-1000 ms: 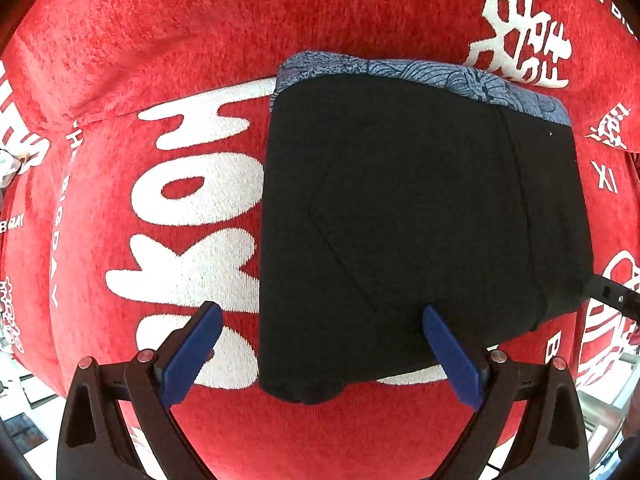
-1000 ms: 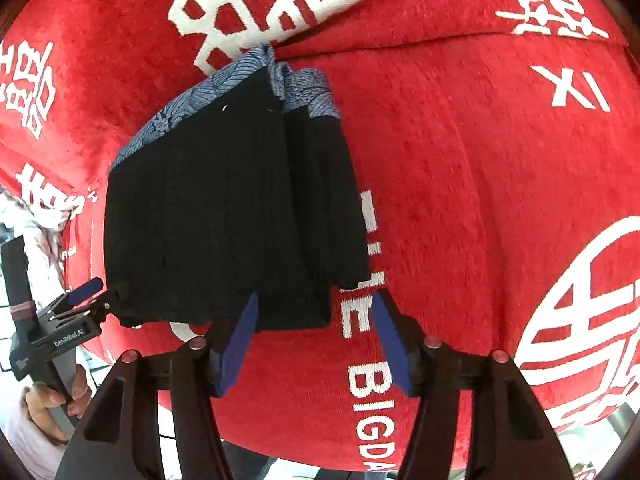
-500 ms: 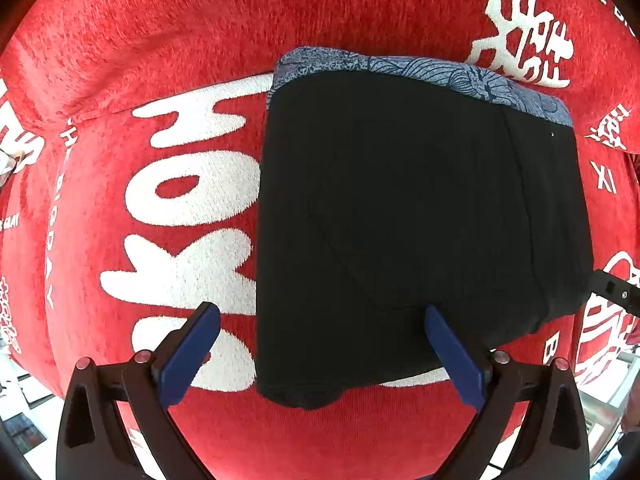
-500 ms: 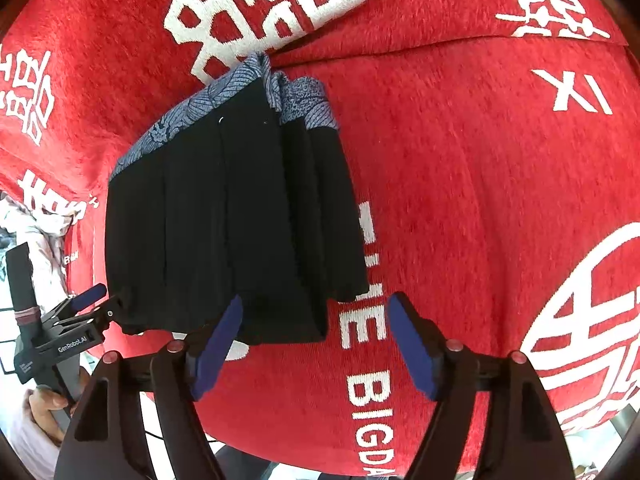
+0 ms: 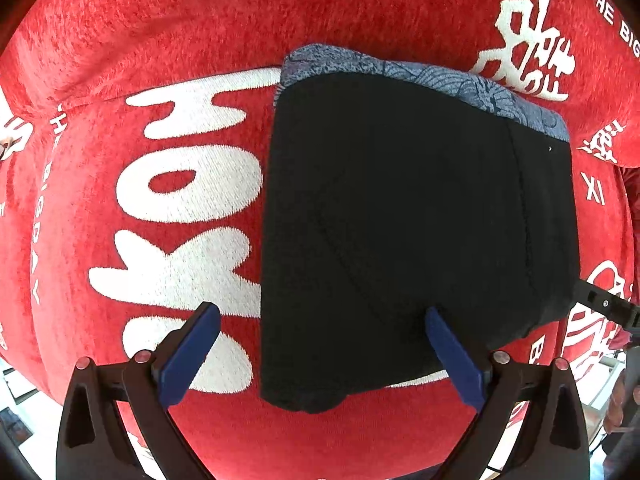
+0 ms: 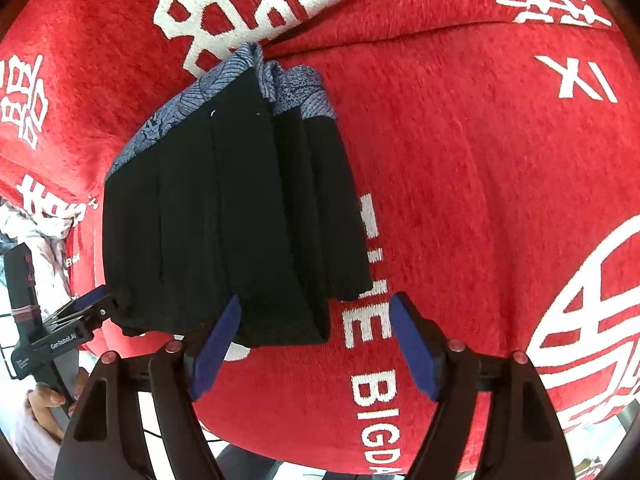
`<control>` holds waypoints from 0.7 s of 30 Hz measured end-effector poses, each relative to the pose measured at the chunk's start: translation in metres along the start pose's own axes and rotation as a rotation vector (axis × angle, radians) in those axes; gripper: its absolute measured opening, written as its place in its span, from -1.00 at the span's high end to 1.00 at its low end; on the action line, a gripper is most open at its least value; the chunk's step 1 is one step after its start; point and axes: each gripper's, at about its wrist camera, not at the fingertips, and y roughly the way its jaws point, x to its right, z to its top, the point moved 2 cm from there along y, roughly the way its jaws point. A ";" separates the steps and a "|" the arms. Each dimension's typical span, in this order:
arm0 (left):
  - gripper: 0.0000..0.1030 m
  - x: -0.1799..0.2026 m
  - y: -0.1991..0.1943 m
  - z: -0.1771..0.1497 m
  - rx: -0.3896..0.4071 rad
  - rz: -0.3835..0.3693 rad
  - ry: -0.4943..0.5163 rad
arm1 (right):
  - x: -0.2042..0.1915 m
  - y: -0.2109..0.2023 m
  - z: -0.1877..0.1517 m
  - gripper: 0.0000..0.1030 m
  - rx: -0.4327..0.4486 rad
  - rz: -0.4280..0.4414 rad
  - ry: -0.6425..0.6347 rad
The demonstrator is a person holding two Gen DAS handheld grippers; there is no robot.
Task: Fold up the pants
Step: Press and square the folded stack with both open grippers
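The black pants (image 5: 400, 220) lie folded into a compact stack on the red cloth (image 5: 160, 40), their blue patterned waistband (image 5: 400, 72) at the far edge. My left gripper (image 5: 320, 314) points straight down and stands open over the stack's near edge, one pad above the cloth and one above the pants. In the right wrist view the pants (image 6: 240, 200) show several folded layers. My right gripper (image 6: 316, 302) is open around their near right corner, and its pads do not press the fabric. The left gripper (image 6: 100, 300) shows at the stack's near left corner.
The red cloth (image 6: 480, 160) carries large white letters and characters and drops off at its near edge. A person's hand (image 6: 44, 400) holds the left gripper's handle at lower left. Pale patterned fabric (image 6: 36, 232) lies past the cloth's left side. The right gripper's black tip (image 5: 600, 300) enters the left wrist view.
The right gripper's jaws have spread wider around the pants' near right corner. The left gripper has shifted slightly over the near edge. The pants have not moved.
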 end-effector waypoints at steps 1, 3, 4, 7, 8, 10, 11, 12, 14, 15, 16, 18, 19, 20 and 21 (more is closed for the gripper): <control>-0.98 -0.004 -0.003 0.002 0.003 -0.002 0.001 | 0.001 0.000 0.000 -0.56 -0.001 0.002 0.002; -0.98 -0.008 -0.005 0.005 0.016 -0.008 0.001 | 0.002 0.001 0.001 -0.56 -0.002 0.003 0.005; -0.98 -0.011 -0.006 0.007 0.020 -0.009 0.000 | 0.002 0.001 0.001 -0.56 -0.002 0.003 0.005; -0.98 -0.020 -0.007 0.015 0.025 -0.013 -0.012 | 0.002 0.001 0.002 -0.56 -0.002 0.003 0.005; -0.98 -0.024 -0.007 0.017 0.026 -0.013 -0.020 | 0.002 0.001 0.002 -0.56 -0.001 0.003 0.005; -0.98 -0.033 -0.006 0.022 0.027 -0.015 -0.041 | 0.003 0.001 0.004 -0.56 0.000 0.002 0.003; -0.98 -0.037 -0.005 0.024 0.027 -0.020 -0.051 | 0.003 0.001 0.004 -0.56 0.001 0.002 0.003; -0.98 -0.041 -0.005 0.025 0.028 -0.025 -0.062 | 0.002 0.001 0.004 -0.56 0.001 0.002 0.003; -0.98 -0.050 -0.003 0.029 0.025 -0.041 -0.084 | 0.002 0.001 0.005 -0.56 0.001 0.002 0.001; -0.98 -0.055 -0.001 0.030 0.018 -0.050 -0.094 | 0.002 0.002 0.006 -0.56 0.001 0.001 0.000; -0.98 -0.060 0.001 0.032 0.014 -0.055 -0.099 | 0.002 0.003 0.006 -0.56 0.001 0.002 0.001; -0.98 -0.066 0.004 0.033 0.007 -0.067 -0.110 | 0.003 0.003 0.008 -0.56 0.001 0.005 0.005; -0.98 -0.068 0.005 0.034 0.005 -0.073 -0.112 | 0.003 0.003 0.010 -0.56 0.000 0.008 0.007; -0.98 -0.070 0.007 0.035 0.003 -0.080 -0.115 | 0.004 0.004 0.011 -0.56 0.001 0.011 0.011; -0.98 -0.072 0.009 0.037 0.000 -0.090 -0.116 | 0.004 0.004 0.012 -0.56 0.001 0.013 0.012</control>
